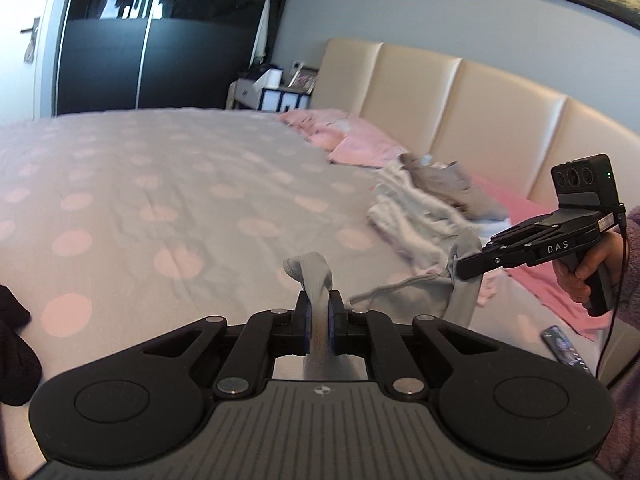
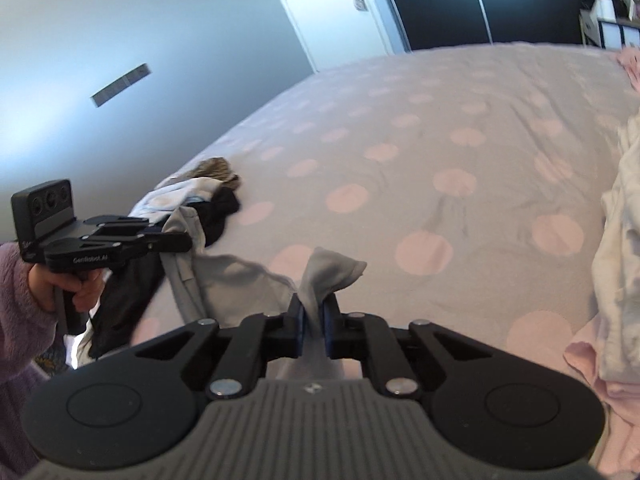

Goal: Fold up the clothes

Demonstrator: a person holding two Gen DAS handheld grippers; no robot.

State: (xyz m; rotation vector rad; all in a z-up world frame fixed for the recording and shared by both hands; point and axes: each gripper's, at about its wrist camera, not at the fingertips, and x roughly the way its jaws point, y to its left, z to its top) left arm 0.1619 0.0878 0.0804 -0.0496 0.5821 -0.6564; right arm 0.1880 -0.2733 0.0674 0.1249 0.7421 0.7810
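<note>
A light grey garment [image 1: 404,294] hangs stretched between both grippers above the spotted bedspread [image 1: 168,184]. My left gripper [image 1: 319,306] is shut on one bunched corner of it, and a fold of cloth sticks up past the pads. In the left wrist view my right gripper [image 1: 461,270] comes in from the right, shut on the other corner. The right wrist view shows the same grip: my right gripper [image 2: 314,320] pinches the grey garment [image 2: 240,276], and my left gripper [image 2: 188,242], held by a hand in a purple fleece sleeve, clamps it at the left.
A pile of pale and grey clothes [image 1: 424,204] lies by the pink pillows [image 1: 360,146] and padded headboard [image 1: 460,100]. Dark clothes [image 2: 216,200] lie near the bed's left edge. White and pink clothes [image 2: 616,248] are at the right. A phone [image 1: 562,345] rests on the bed.
</note>
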